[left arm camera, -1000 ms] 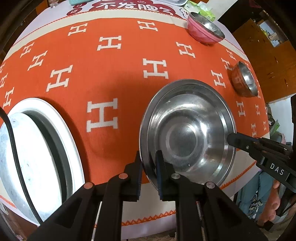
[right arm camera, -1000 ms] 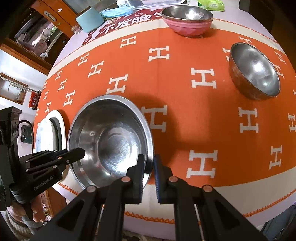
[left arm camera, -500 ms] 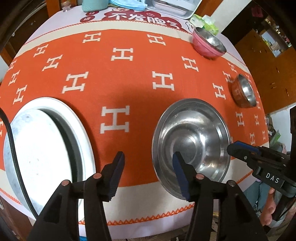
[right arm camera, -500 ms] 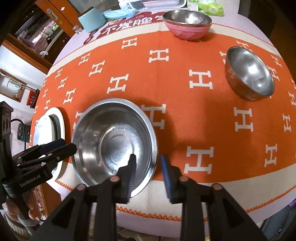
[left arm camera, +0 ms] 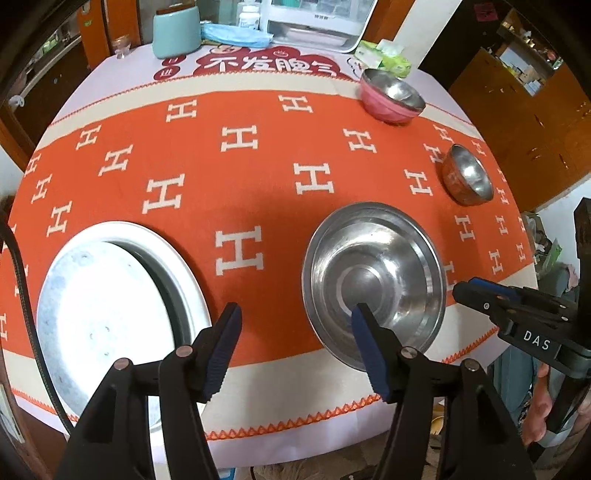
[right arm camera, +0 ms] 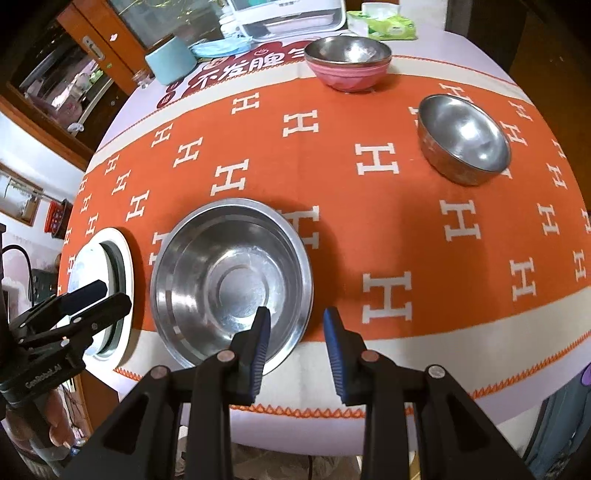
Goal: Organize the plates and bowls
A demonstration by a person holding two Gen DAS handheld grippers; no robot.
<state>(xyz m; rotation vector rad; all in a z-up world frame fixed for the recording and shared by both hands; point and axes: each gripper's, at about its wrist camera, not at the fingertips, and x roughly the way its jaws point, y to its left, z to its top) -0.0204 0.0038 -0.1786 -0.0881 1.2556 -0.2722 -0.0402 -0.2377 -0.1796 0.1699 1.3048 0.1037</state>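
A wide steel basin (left arm camera: 373,280) (right arm camera: 231,284) rests upright on the orange cloth near the table's front edge. My left gripper (left arm camera: 295,308) hovers over its left rim with jaws still opening, and the pads touch nothing. My right gripper (right arm camera: 296,312) is open above the basin's right rim, gripping nothing. A white plate (left arm camera: 110,310) (right arm camera: 107,280) lies left of the basin. A small steel bowl (left arm camera: 467,177) (right arm camera: 465,144) and a pink bowl (left arm camera: 391,98) (right arm camera: 347,62) with a steel bowl nested in it stand farther back on the right.
At the far edge stand a teal jar (left arm camera: 175,31), a white tray (left arm camera: 314,26), a blue face mask (left arm camera: 236,35) and a green tissue pack (left arm camera: 386,57). The table's front edge (right arm camera: 332,410) runs just under both grippers. A person's hand (right arm camera: 55,424) holds the left gripper.
Both grippers were shut on the basin's rim a second ago. They have let go, opened and risen, and the basin now lies free on the cloth.
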